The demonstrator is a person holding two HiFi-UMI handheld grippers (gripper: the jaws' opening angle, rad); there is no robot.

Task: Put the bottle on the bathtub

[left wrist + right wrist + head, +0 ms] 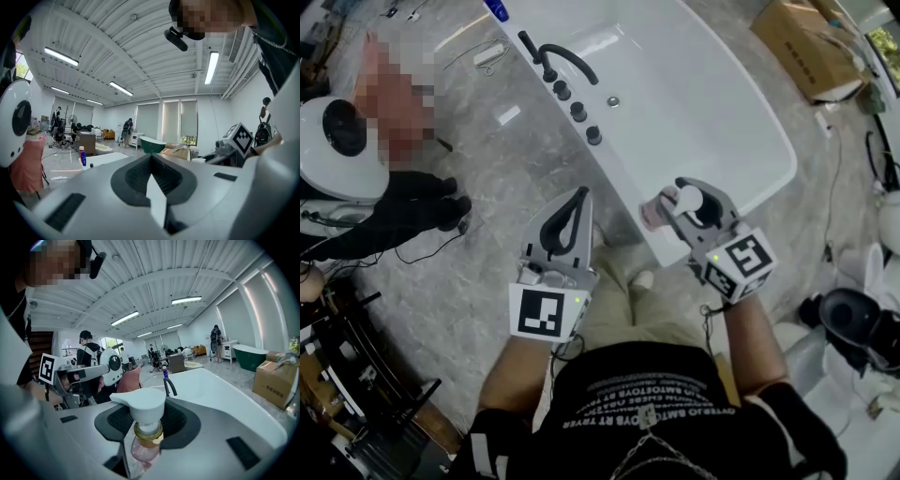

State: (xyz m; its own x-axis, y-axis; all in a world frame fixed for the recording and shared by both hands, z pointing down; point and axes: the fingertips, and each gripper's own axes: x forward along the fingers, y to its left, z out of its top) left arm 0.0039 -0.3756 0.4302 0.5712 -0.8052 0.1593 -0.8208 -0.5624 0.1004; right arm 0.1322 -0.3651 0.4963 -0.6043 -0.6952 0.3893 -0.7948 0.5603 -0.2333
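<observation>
Bottle, pink with a white pump, is clamped in my right gripper's jaws, just at the near corner of the bathtub. My left gripper's jaws are pressed together, empty.

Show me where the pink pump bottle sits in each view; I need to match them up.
Head view: the pink pump bottle is right of centre, clamped in the right gripper by the bathtub near corner.
Left gripper view: I cannot make it out here.
Right gripper view: the bottle is at bottom centre, between the jaws.
Shared landmark: the blue bottle at the tub's far end.
</observation>
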